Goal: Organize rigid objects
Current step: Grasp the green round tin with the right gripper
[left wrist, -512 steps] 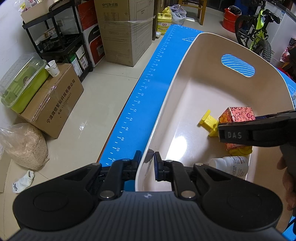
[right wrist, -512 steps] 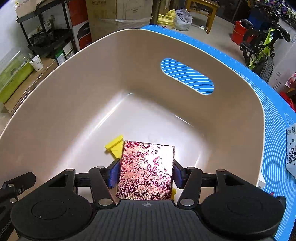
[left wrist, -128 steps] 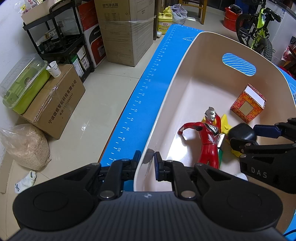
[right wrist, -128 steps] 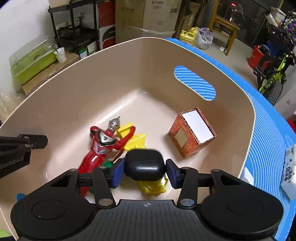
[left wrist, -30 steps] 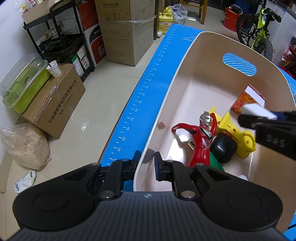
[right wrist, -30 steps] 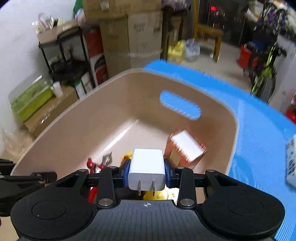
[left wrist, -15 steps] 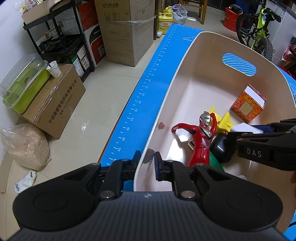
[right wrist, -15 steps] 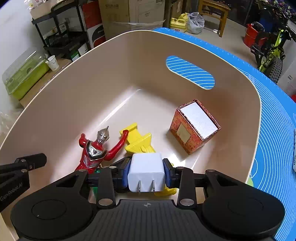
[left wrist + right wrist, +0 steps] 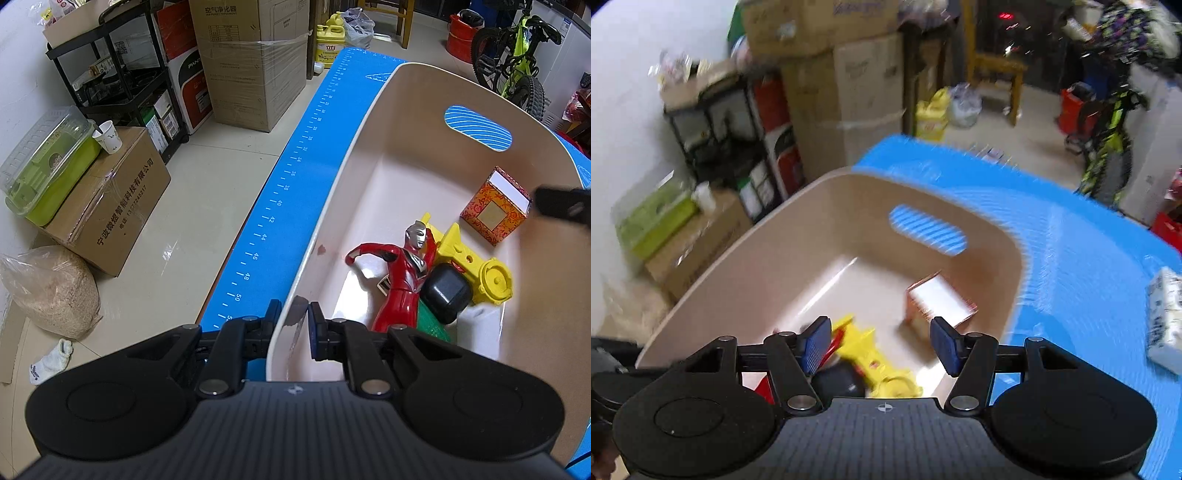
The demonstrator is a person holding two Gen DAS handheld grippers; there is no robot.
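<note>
Half a second ago the right gripper (image 9: 879,345) pinched a white plug low in the bin; now it hangs above the tub with its ribbed blue pads spread wide and bare, the charger hidden. Meanwhile the left gripper (image 9: 291,326) clamps the smooth beige bin's (image 9: 362,155) thin near rim. Inside lie a glossy red figure (image 9: 404,273), rounded black case (image 9: 447,293), blocky yellow toy (image 9: 476,266) and brocade box (image 9: 495,210), with bare floor along the left wall
</note>
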